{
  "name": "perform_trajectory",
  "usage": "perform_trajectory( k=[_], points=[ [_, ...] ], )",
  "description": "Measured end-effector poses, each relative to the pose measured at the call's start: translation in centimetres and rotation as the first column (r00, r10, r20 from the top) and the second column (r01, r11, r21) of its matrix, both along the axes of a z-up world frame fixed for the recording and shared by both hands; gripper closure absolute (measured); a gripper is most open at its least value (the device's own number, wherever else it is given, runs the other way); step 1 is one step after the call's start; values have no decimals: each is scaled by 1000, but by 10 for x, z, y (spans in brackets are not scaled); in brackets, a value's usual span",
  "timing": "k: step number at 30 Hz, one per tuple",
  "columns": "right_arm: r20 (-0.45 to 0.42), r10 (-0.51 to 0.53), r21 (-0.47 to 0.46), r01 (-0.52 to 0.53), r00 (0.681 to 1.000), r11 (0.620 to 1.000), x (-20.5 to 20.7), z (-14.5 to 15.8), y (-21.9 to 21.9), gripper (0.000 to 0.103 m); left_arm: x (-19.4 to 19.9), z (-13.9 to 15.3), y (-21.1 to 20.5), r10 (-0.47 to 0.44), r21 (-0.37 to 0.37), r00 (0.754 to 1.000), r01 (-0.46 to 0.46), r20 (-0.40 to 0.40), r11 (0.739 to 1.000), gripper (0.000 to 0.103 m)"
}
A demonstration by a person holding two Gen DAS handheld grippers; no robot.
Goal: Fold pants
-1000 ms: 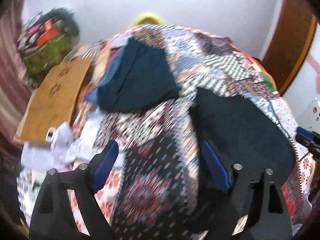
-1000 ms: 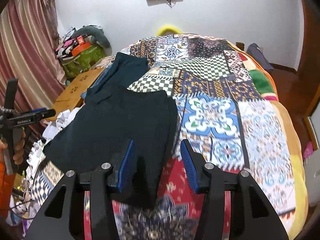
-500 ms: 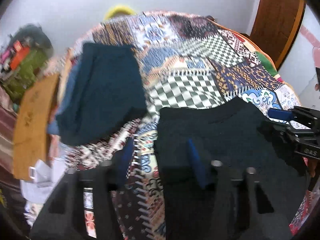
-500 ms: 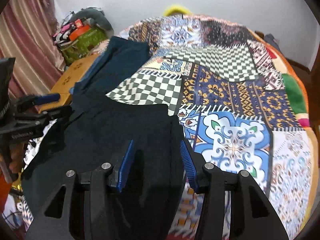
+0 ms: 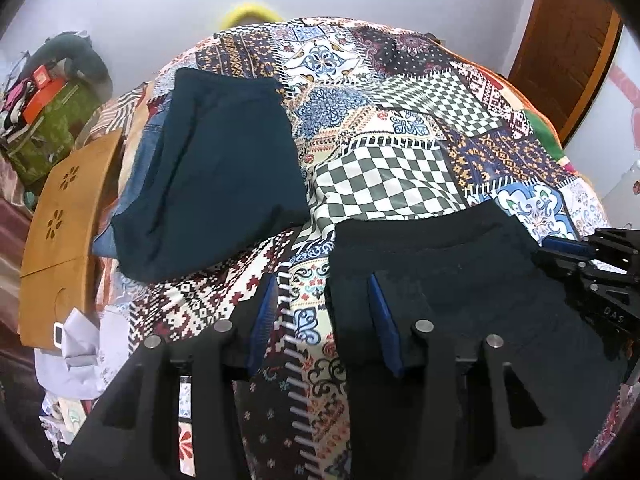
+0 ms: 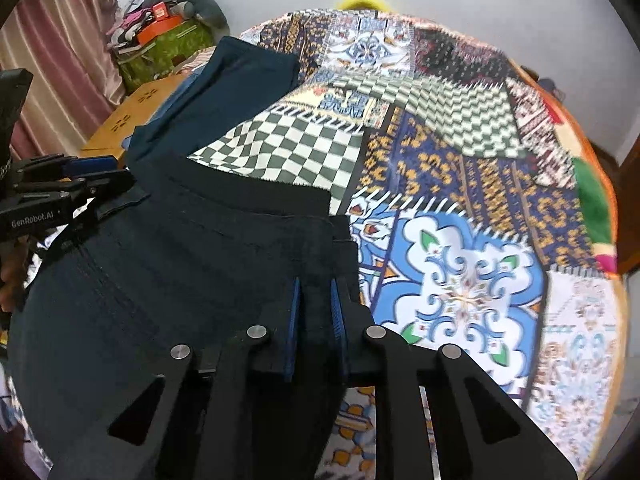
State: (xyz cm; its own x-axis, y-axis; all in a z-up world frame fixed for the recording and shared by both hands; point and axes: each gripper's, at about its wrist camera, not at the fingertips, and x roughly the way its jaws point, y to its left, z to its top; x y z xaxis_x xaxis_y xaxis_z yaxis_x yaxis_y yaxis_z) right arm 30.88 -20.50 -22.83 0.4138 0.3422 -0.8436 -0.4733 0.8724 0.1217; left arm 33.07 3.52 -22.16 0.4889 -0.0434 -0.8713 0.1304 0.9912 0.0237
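Black pants (image 5: 460, 280) lie flat on the patchwork quilt (image 5: 392, 176), waistband toward the far side. My left gripper (image 5: 324, 312) stands half open over their left edge. Its right pad rests on the fabric and its left pad is over the quilt, with the edge between them unpinched. In the right wrist view, my right gripper (image 6: 315, 312) is at the right edge of the pants (image 6: 180, 260). Its jaws are closing, and dark fabric fills the narrow gap between the blue pads. Each gripper also shows at the other view's side: right gripper (image 5: 592, 264), left gripper (image 6: 72, 184).
A folded dark teal garment (image 5: 216, 176) lies on a blue one at the quilt's far left. Off the bed's left side are a wooden board (image 5: 60, 216), a green bag (image 5: 44, 128) piled with things, and white cloth (image 5: 80, 352). A brown door (image 5: 568, 40) stands at right.
Both grippers came forward and down onto the black pants' waist end. The left jaws narrowed from wide to half open. The right jaws closed in on the pants' right edge.
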Motion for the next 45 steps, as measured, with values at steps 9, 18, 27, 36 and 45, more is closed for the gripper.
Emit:
perform_trajectory(
  k=[9, 18, 27, 36, 45],
  points=[
    [94, -25, 72, 18, 995, 997, -36, 43, -16, 69, -37, 40, 1, 17, -2, 997, -16, 72, 1000, 53],
    [58, -52, 142, 44, 997, 989, -57, 43, -23, 34, -53, 44, -1, 23, -98, 1000, -22, 13, 995, 19],
    [-197, -51, 239, 98, 979, 966, -41, -7, -40, 34, -39, -3, -3, 6, -234, 975, -60, -221, 970, 19],
    [-355, 41, 363, 97, 934, 927, -17, -32, -29, 36, -10, -32, -12, -58, -395, 927, -101, -371, 913, 19],
    [-356, 48, 391, 102, 933, 915, -16, -23, -28, 76, -8, -16, -9, -68, -408, 944, -73, -322, 910, 60]
  ],
)
